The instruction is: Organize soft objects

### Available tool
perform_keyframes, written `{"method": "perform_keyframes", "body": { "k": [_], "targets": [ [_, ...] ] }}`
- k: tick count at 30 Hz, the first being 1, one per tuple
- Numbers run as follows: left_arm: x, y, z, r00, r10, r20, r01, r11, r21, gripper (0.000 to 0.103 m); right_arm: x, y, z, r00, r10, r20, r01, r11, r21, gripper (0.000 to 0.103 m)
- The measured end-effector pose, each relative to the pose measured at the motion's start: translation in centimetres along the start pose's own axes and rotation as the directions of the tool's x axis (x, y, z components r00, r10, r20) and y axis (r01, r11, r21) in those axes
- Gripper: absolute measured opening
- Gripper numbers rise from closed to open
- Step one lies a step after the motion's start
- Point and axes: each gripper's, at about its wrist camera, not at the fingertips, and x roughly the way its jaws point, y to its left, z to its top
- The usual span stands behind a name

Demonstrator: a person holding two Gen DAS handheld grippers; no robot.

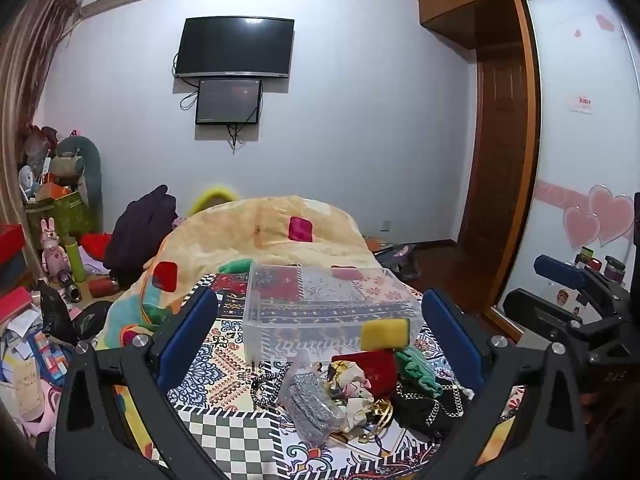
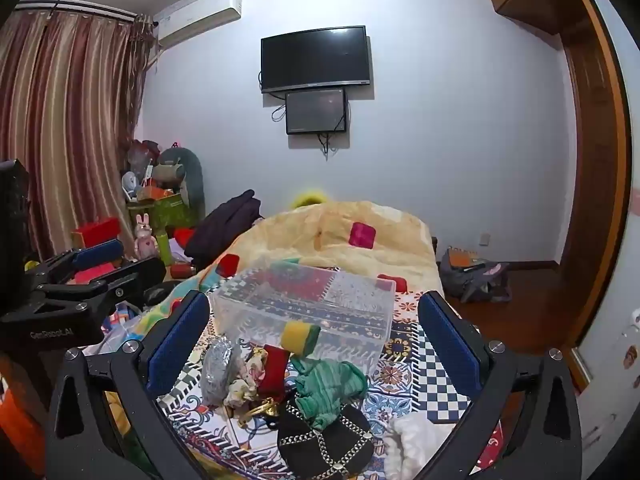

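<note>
Soft objects (image 1: 372,384) lie heaped on the patterned cloth (image 1: 216,364) just in front of the clear bin (image 1: 332,304); a yellow sponge (image 1: 385,334) leans against its near wall. I see my left gripper (image 1: 320,340) and right gripper (image 2: 314,340) both spread wide, holding nothing, above the heap.

The left gripper (image 1: 320,340) held its blue pads wide apart across the lower frame (nothing between them); the right gripper (image 2: 316,344) gaped likewise, empty.
</note>
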Motion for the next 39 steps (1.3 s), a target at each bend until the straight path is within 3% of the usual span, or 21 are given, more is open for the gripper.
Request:
{"method": "perform_keyframes", "body": {
  "k": [39],
  "targets": [
    [-0.9,-0.7,0.2,1.000,0.003,0.014,-0.004,0.999,0.035,0.103,-0.3,0.3,0.1,1.000,0.022,-0.011,-0.022,1.000,0.011,0.103]
  ]
}}
